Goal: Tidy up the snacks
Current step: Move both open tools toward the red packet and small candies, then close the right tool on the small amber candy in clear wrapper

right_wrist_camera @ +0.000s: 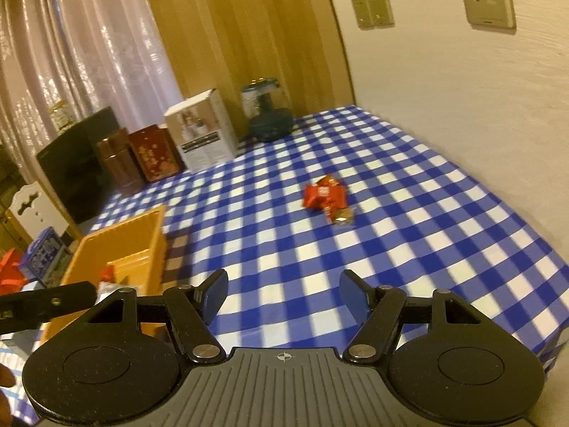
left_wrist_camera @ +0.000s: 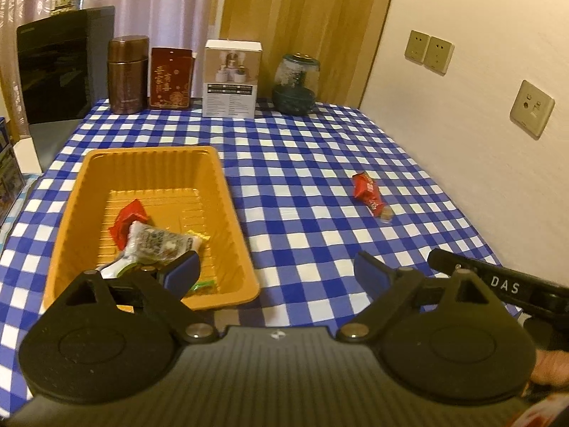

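Left wrist view: left gripper (left_wrist_camera: 277,270), fingers spread wide, nothing between the blue pads (left_wrist_camera: 185,270). Its left finger hangs over the near right part of the orange tray (left_wrist_camera: 227,192); its right finger is over bare checked tablecloth (left_wrist_camera: 302,163).

Tray contents, ahead and left of the left gripper:
- white snack packet (left_wrist_camera: 156,243), long axis running from near-left to far-right, its near end hidden behind the left finger;
- red wrapper (left_wrist_camera: 129,219), partly under the white packet's far-left side;
- yellow piece (left_wrist_camera: 200,236) at the packet's far-right end;
- green-yellow piece (left_wrist_camera: 203,284), just beside the left pad.

Loose item: red snack packet (left_wrist_camera: 370,194), on the cloth ahead and to the right of the left gripper, well apart from the tray. Long axis runs far-left to near-right; the clear, brownish twisted end points near-right, toward the right gripper.

Right wrist view: right gripper (right_wrist_camera: 283,293), fingers wide apart, holding nothing, above the cloth. The red snack packet lies ahead of it, slightly right of centre, clear end nearest the gripper; picture blurred, print unreadable. Tray sits to the gripper's left.

Far edge of table, beyond both grippers: brown canister (left_wrist_camera: 128,74), dark red box (left_wrist_camera: 170,78), white carton (left_wrist_camera: 231,80), glass jar (left_wrist_camera: 297,83).
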Demonstrator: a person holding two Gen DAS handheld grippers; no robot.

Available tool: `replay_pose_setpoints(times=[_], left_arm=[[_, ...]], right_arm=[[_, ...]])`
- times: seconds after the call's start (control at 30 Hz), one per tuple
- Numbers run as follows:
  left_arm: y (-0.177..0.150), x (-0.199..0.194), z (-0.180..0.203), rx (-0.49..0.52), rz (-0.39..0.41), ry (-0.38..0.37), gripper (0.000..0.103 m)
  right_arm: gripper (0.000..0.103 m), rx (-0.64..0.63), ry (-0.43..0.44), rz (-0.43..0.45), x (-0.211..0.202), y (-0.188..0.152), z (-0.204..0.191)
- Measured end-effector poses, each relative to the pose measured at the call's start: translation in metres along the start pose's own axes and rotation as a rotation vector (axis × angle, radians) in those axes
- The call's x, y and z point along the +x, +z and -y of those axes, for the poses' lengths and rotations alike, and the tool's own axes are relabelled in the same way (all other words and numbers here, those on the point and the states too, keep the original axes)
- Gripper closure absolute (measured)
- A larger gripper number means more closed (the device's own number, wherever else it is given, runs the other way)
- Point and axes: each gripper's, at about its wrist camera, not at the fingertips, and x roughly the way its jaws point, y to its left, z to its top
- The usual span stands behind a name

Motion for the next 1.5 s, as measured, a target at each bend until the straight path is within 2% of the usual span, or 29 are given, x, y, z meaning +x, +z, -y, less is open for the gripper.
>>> replay_pose_setpoints(times=[0.33, 0.6, 0.7, 0.93, 1.33, 1.37, 1.4, 1.5], left_arm=[[0.026, 0.058, 0.024, 0.033, -0.016, -0.021, 0.011], [0.048, 0.111, 0.041, 0.074, -0.020, -0.006, 0.011], [0.053, 0.126, 0.046, 0.080, -0.020, -0.008, 0.011], [0.059, 0.160, 0.051, 0.061, -0.041, -0.022, 0.011], [0.066, 0.191, 0.053, 0.054, -0.057, -0.018, 0.011], [0.065, 0.193, 0.054, 0.055, -0.059, -0.019, 0.011], [0.065, 0.194, 0.055, 0.057, -0.061, -0.021, 0.011], [0.064, 0.199, 0.060, 0.058, -0.072, -0.031, 0.011]], right_arm=[[0.035, -0.029, -0.071, 0.006, 0.054, 0.032, 0.046], [0.058, -0.047, -0.078, -0.066, 0.119, 0.045, 0.077], [0.063, -0.045, -0.081, -0.081, 0.140, 0.049, 0.084], [0.064, -0.050, -0.067, -0.116, 0.178, 0.057, 0.091], [0.064, -0.111, -0.076, -0.149, 0.213, 0.061, 0.082], [0.069, -0.121, -0.083, -0.150, 0.213, 0.061, 0.081], [0.080, -0.133, -0.090, -0.154, 0.213, 0.060, 0.080], [0.081, -0.127, -0.093, -0.157, 0.207, 0.059, 0.083]])
